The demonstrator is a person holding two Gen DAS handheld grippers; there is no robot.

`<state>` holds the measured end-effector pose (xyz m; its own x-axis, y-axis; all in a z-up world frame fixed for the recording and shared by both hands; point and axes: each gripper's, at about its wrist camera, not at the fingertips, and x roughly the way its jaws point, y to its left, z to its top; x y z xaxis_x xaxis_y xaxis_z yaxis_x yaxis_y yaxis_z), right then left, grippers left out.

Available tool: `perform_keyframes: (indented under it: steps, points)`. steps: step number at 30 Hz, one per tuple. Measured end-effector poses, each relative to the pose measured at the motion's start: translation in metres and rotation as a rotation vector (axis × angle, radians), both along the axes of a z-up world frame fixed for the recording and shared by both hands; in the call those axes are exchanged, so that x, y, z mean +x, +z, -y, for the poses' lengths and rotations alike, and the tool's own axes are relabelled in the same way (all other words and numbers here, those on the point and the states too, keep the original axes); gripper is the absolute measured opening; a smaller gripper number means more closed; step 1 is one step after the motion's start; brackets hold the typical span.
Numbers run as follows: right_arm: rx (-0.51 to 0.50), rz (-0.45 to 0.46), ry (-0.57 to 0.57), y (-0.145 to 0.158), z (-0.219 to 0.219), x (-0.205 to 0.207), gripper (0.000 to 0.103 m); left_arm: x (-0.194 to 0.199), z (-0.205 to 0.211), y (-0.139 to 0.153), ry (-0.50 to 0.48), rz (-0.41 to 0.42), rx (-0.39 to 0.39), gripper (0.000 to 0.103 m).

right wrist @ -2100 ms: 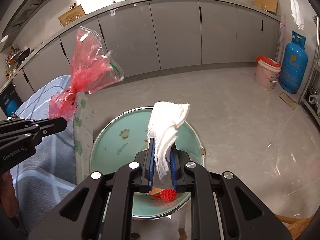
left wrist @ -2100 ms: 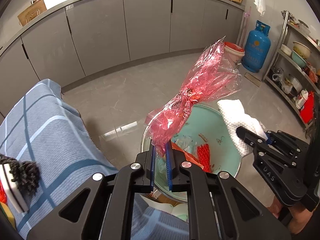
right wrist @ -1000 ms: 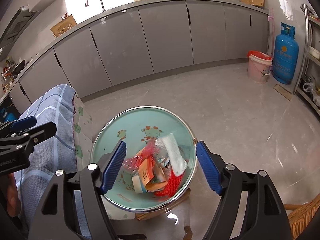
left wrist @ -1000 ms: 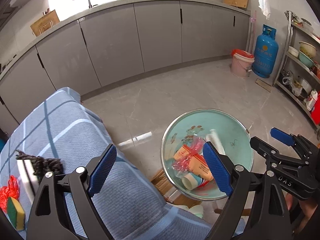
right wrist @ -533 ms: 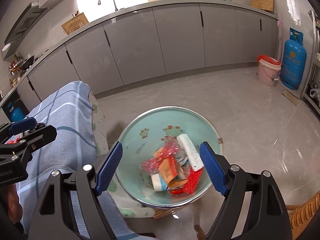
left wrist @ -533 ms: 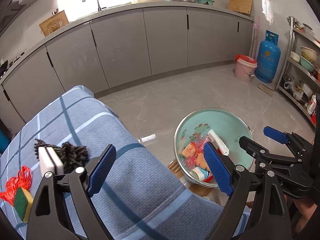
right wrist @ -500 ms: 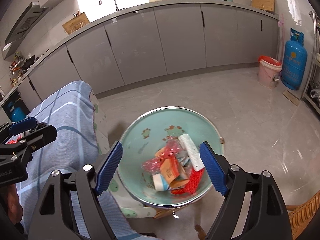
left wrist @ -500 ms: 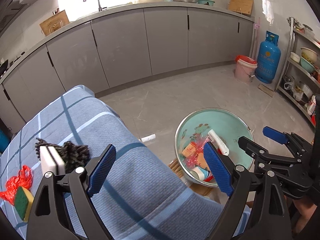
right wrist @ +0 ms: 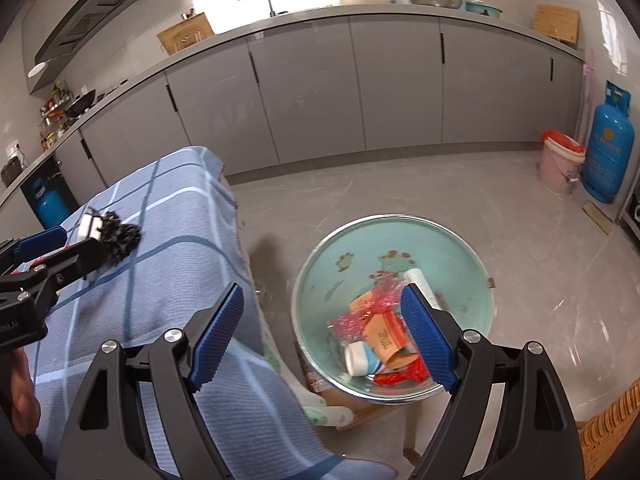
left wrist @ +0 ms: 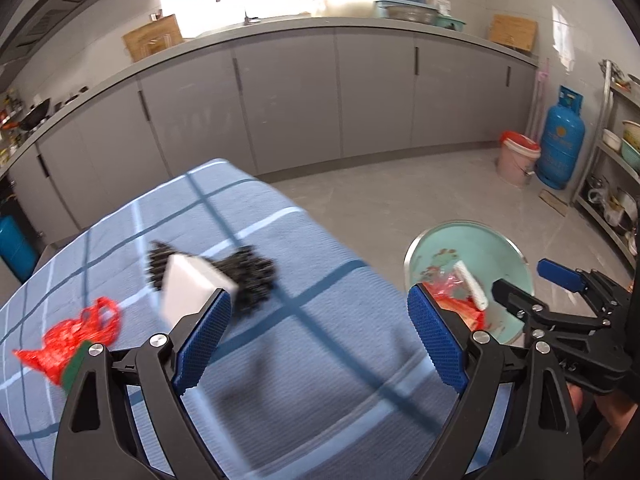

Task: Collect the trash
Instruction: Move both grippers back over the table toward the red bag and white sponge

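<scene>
A teal basin on the floor holds trash: a pink plastic wrapper, a white rolled tissue, an orange packet and red netting. It also shows in the left wrist view. My left gripper is open and empty above the blue checked tablecloth. On the cloth lie a white block with a black scrubber, a red plastic bag and a green sponge. My right gripper is open and empty, between the table edge and the basin.
Grey cabinets run along the back wall. A blue gas cylinder and a pink bucket stand at the right, beside a metal shelf rack. A woven chair edge is at the lower right.
Both grippers have let go of the pink wrapper and white tissue, which now lie in the basin. Both have opened and swung left, the left one over the tablecloth.
</scene>
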<state>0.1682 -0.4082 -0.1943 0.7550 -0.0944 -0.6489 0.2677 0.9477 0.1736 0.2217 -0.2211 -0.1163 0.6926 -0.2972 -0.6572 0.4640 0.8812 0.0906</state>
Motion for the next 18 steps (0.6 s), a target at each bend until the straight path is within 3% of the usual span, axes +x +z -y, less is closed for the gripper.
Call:
perform_keyframes:
  steps: [10, 18]
  points:
    - [-0.028, 0.033, 0.097, 0.020, -0.053, 0.011, 0.085, -0.001, -0.071, 0.008, 0.122, 0.041, 0.017, 0.089]
    - [-0.046, 0.054, 0.185, 0.033, -0.097, 0.026, 0.086, 0.004, -0.149, 0.008, 0.274, 0.052, 0.053, 0.089]
